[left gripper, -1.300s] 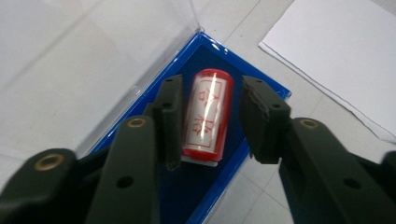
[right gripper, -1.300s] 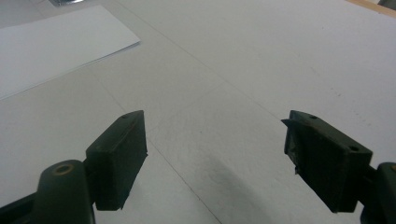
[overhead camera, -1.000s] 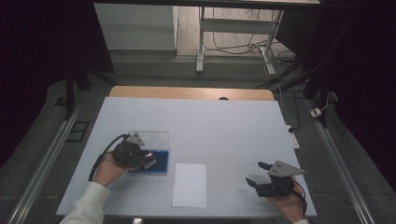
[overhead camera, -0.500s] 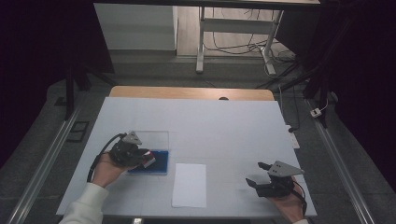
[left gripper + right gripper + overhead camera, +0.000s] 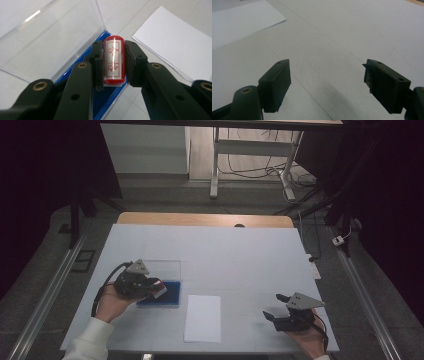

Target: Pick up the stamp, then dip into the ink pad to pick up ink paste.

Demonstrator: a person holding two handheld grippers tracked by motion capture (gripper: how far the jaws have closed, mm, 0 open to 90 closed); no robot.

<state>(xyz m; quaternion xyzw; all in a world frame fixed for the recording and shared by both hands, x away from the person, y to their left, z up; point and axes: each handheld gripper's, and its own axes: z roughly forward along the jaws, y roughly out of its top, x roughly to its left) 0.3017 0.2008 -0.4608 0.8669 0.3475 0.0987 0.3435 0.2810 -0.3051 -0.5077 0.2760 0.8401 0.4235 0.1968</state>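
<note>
high view: fixed overhead, person's side, facing forward and down, far, takes in whole worktop (image 5: 225, 250) | left gripper view: rides gripper, looks along own jaws, close, down onto blue tray (image 5: 100, 105) | right gripper view: low, near worktop, along own jaws | shared by all three: white paper sheet (image 5: 203, 318)

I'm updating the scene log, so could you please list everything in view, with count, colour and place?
stamp: one, red with a white label, clamped between the left gripper's jaws above the ink pad
ink pad: one, blue, in an open case with a clear lid, left part of the table
sheet of paper: one, white, near the table's front edge
table: one, white top
left gripper: one, black, shut on the stamp
right gripper: one, black, jaws open, front right of the table
</note>
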